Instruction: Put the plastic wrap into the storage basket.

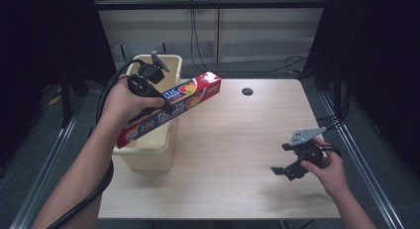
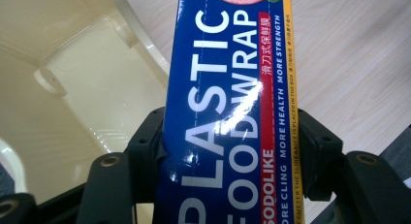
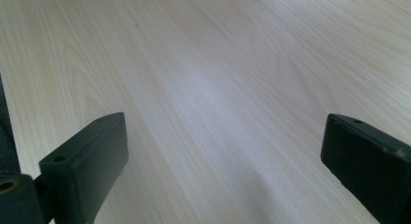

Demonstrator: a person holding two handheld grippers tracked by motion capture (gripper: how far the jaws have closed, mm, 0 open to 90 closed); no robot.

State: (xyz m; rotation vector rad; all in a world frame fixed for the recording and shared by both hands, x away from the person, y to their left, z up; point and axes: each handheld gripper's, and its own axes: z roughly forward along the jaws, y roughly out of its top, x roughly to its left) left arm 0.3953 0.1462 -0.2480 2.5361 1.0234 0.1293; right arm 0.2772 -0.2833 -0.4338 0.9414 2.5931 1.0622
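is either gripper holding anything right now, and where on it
The left gripper clamps the plastic wrap box across its long sides, roughly mid-length, over the bin. The right gripper holds nothing; its jaws stand open.

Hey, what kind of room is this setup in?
Probably a lab or recording studio, not a kitchen: a bare wooden table with a cable hole, dark curtains at the sides, and loose cables on the floor behind.

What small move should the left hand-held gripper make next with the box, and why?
Probably tip the box more steeply, low end down into the bin. The left hand-held gripper is shut on its middle, and the box hangs slanted over the bin's rim, its upper end still out over the table.
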